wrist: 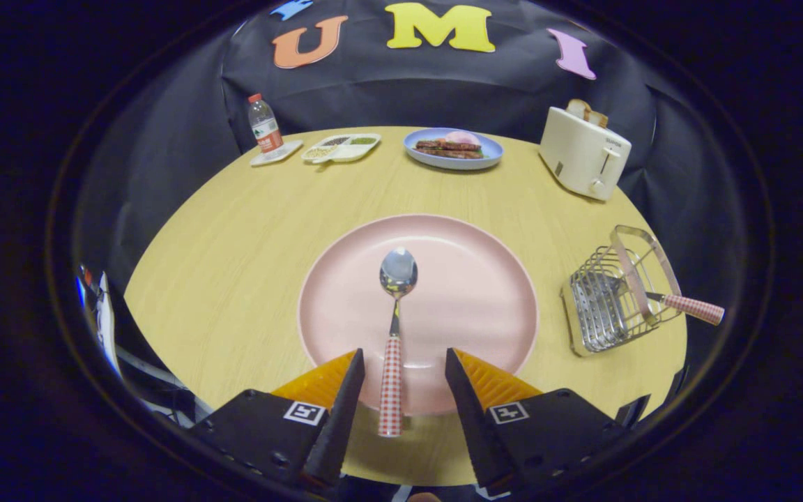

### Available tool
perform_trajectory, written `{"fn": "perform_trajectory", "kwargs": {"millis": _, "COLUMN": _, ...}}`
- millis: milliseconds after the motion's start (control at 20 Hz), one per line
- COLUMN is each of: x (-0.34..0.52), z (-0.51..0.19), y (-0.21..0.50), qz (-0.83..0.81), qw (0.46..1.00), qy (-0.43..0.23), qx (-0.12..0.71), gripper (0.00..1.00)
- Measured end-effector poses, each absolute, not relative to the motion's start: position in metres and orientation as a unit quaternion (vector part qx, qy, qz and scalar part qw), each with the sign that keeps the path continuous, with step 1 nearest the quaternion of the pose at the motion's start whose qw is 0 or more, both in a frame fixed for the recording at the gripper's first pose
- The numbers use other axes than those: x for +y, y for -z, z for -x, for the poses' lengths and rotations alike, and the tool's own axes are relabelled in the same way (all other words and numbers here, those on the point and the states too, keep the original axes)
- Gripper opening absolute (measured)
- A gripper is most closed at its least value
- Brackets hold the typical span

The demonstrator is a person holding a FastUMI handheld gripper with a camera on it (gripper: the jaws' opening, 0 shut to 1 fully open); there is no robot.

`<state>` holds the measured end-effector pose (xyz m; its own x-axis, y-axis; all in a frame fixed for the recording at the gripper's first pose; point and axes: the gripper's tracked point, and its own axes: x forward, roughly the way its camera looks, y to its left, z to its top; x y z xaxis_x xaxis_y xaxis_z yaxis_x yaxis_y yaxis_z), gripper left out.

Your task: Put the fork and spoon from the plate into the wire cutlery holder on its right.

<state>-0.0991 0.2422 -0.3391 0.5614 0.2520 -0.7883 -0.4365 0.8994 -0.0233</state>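
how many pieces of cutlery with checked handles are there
2. A spoon lies on the pink plate, handle between the open claw fingers. Another piece is in the wire holder, its head hidden.

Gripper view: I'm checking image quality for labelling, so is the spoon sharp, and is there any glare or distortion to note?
Gripper view: the spoon on the pink plate is sharp between the open gripper fingers; its bowl mirrors bright room light; fisheye bending bows the table edge and tilts the wire cutlery holder; soft, faint shadows.
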Motion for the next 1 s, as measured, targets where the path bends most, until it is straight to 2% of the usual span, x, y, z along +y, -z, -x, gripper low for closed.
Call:
{"fn": "perform_trajectory", "kwargs": {"millis": 150, "x": 0.241, "z": 0.099, "y": 0.345, "qz": 0.104, "qw": 0.873, "qy": -0.188, "qx": 0.439, "gripper": 0.44}}
{"fn": "perform_trajectory", "kwargs": {"millis": 200, "x": 0.240, "z": 0.098, "y": 0.349, "qz": 0.106, "qw": 0.872, "qy": -0.181, "qx": 0.442, "gripper": 0.39}}
{"fn": "perform_trajectory", "kwargs": {"millis": 300, "x": 0.233, "z": 0.097, "y": 0.347, "qz": 0.105, "qw": 0.871, "qy": -0.170, "qx": 0.448, "gripper": 0.14}}
{"fn": "perform_trajectory", "kwargs": {"millis": 400, "x": 0.231, "z": 0.092, "y": 0.343, "qz": 0.100, "qw": 0.870, "qy": -0.160, "qx": 0.456, "gripper": 0.15}}
{"fn": "perform_trajectory", "kwargs": {"millis": 450, "x": 0.230, "z": 0.095, "y": 0.345, "qz": 0.097, "qw": 0.867, "qy": -0.161, "qx": 0.461, "gripper": 0.03}}
{"fn": "perform_trajectory", "kwargs": {"millis": 750, "x": 0.228, "z": 0.092, "y": 0.316, "qz": 0.079, "qw": 0.867, "qy": -0.169, "qx": 0.463, "gripper": 0.03}}
{"fn": "perform_trajectory", "kwargs": {"millis": 1000, "x": 0.212, "z": 0.092, "y": 0.254, "qz": 0.079, "qw": 0.862, "qy": -0.186, "qx": 0.464, "gripper": 0.03}}
